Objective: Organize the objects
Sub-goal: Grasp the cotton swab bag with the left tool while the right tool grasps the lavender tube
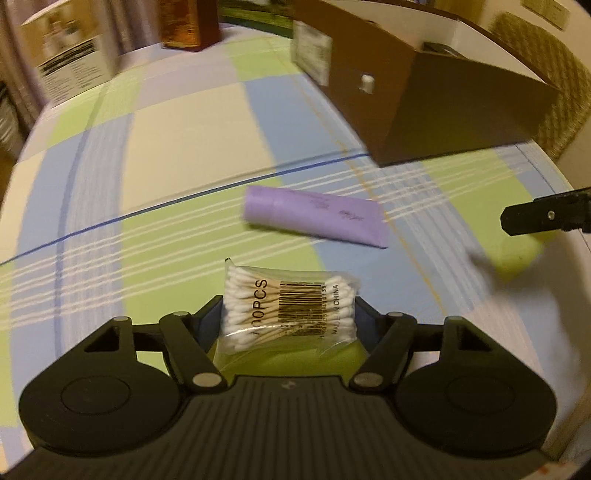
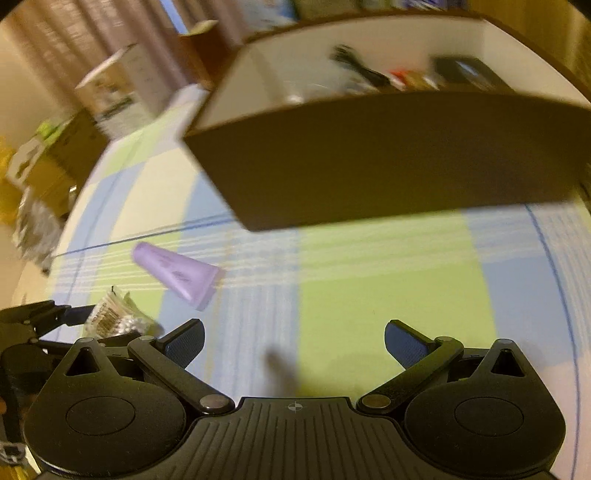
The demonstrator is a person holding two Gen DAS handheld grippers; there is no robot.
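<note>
A clear bag of cotton swabs [image 1: 290, 310] sits between the fingers of my left gripper [image 1: 288, 317], which is shut on its two sides. The right wrist view shows that bag [image 2: 118, 317] at the tip of the left gripper [image 2: 79, 314]. A purple tube [image 1: 314, 218] [image 2: 177, 273] lies flat on the checked tablecloth just beyond the bag. Behind it stands an open brown box [image 1: 443, 92] [image 2: 369, 166] with several small items inside. My right gripper [image 2: 293, 343] is open over bare cloth, with nothing between its fingers; one finger [image 1: 535, 218] shows at the right edge.
Printed cartons [image 1: 70, 55] and an orange-brown box [image 1: 192, 22] stand at the table's far left. A wicker chair back [image 1: 554, 74] rises behind the brown box. Cardboard boxes and clutter [image 2: 37, 166] sit beyond the table's left edge.
</note>
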